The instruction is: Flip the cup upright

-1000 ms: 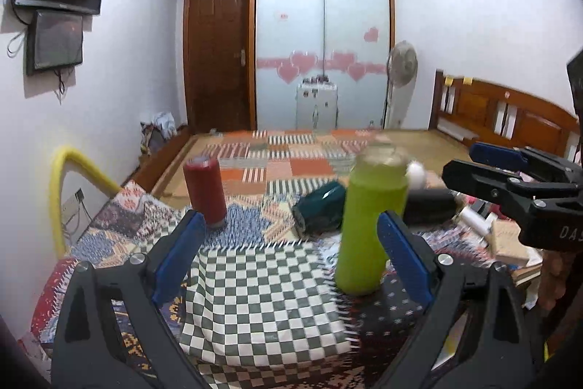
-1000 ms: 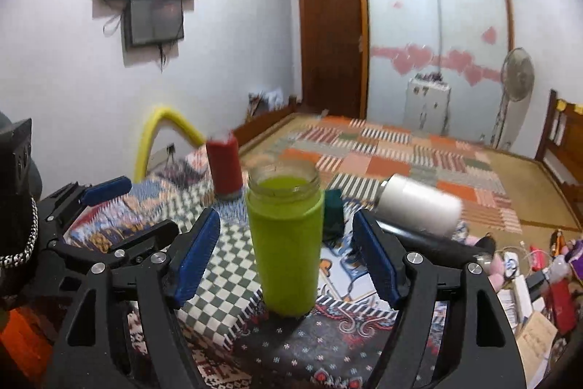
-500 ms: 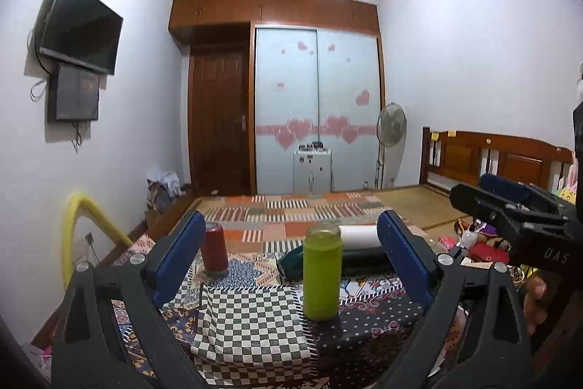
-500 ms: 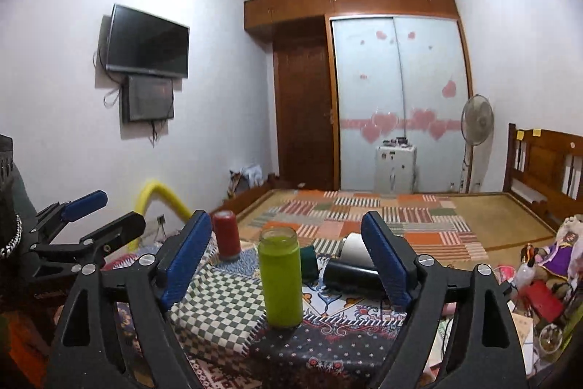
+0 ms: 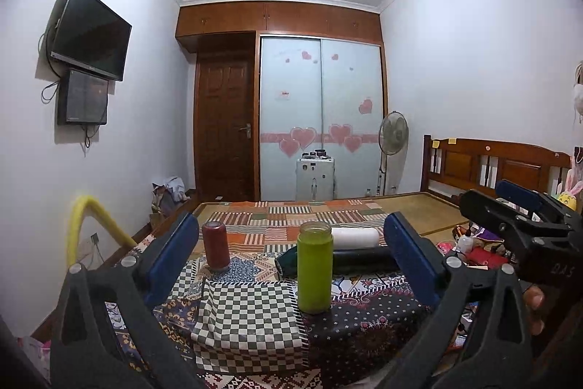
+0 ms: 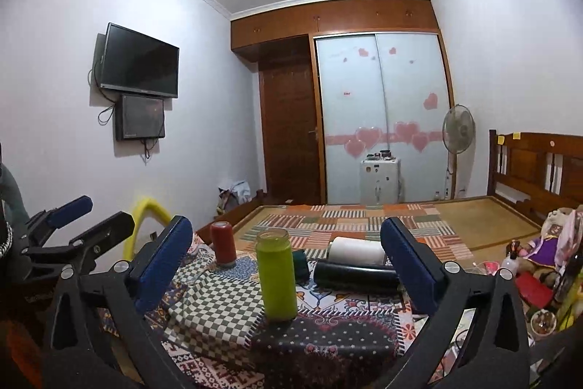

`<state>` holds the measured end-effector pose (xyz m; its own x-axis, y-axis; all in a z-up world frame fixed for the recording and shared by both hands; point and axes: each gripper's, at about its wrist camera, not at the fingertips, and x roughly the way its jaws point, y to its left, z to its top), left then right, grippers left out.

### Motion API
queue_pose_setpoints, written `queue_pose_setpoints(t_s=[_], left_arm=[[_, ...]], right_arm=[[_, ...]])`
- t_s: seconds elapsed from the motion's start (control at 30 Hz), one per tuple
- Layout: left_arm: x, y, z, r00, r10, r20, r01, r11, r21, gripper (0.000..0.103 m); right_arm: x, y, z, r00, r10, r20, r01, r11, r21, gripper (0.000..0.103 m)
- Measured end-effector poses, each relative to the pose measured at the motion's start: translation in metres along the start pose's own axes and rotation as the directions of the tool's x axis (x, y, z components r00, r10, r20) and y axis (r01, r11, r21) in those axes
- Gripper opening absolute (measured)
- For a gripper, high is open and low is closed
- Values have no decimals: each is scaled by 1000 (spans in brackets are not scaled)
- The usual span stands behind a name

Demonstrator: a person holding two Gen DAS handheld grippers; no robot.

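With both sets of jaws apart and empty, the green cup (image 5: 314,268) stands upright ahead between them on lumpy cloth (image 5: 247,312), where any nudge could topple it again.

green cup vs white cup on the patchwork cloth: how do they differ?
The green cup stands upright, mouth up; the white cup lies on its side. The green cup sits nearer the cameras, alone; the white cup lies farther back, behind a black cup that is also on its side. Both are plain cylinders, ungripped.
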<state>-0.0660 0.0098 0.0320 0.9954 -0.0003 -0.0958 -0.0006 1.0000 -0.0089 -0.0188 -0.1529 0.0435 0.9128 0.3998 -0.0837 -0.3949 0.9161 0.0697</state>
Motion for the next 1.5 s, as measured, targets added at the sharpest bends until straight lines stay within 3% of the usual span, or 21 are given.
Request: queue_pose_setpoints(t_s=[1.5], left_arm=[[9,-5,-4,999,-31,-16,31,1000,1,103]], right_arm=[[-13,-3,-3,1000,-29,7,29,1000,0,103]])
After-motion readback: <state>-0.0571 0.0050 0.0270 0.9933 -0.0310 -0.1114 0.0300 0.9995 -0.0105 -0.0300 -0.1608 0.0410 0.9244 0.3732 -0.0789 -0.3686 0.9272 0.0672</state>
